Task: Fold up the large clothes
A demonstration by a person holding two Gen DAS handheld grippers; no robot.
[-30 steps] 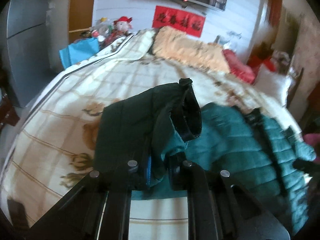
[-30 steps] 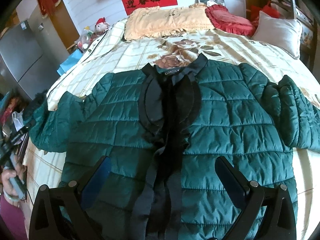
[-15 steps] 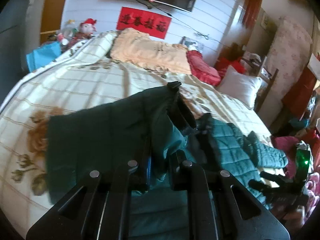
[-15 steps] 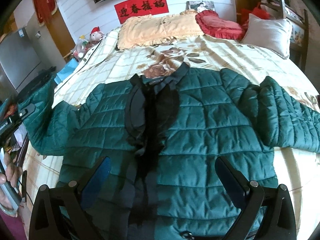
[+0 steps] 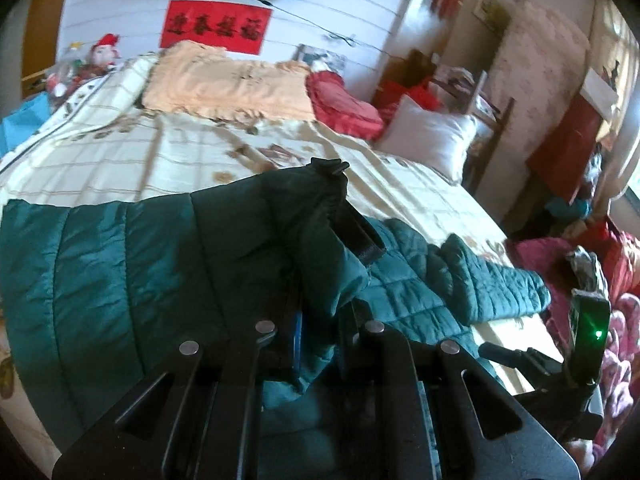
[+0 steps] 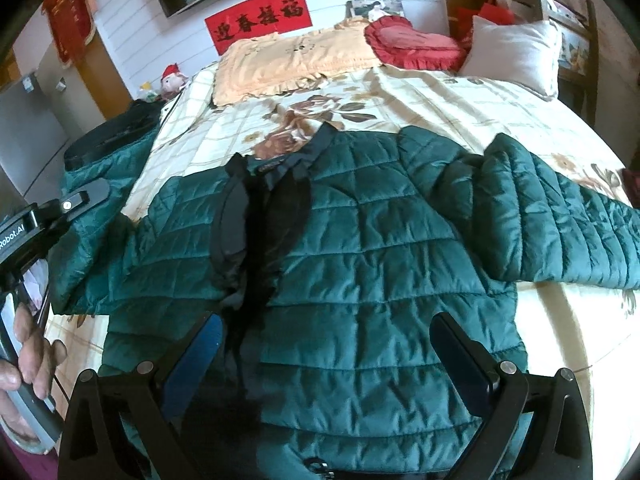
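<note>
Right gripper (image 6: 326, 364): black two-finger tool with blue pads, nearest in its own view; jaws spread wide, nothing between them, poised above the near hem.

Left gripper (image 5: 318, 334): black two-finger tool, jaws clamped narrow on the cuff end of the left sleeve (image 5: 168, 264), lifted clear of the bedding. In the right view, seen at the left edge, held by a hand (image 6: 28, 354).

Dark green quilted puffer jacket (image 6: 380, 248): spread front-up across the near half of the bed, black collar lining open down the middle, collar toward the far end. Right sleeve (image 6: 560, 220) lying flat, angled out to the right. Left sleeve raised at the left side, not yet laid over the body.

Cream checked bedspread with brown flower print (image 6: 400, 92): under the jacket, bare beyond the collar.

Far end: peach frilled pillow (image 6: 292, 60), red heart-shaped cushion (image 6: 412, 42), white pillow (image 6: 512, 54). Red banner with black characters (image 6: 260, 20) on the far wall.

Risks, judged:
- Slippery padded fabric pinched only at the cuff; possible slide out of the clamp mid-carry, sleeve dropping short.
- Pull on the sleeve with the body unpinned; possible drag of the whole jacket sideways, skewing the layout.
- Bulky sleeve likely to spring back or land bunched, leaving an uneven fold.
</note>
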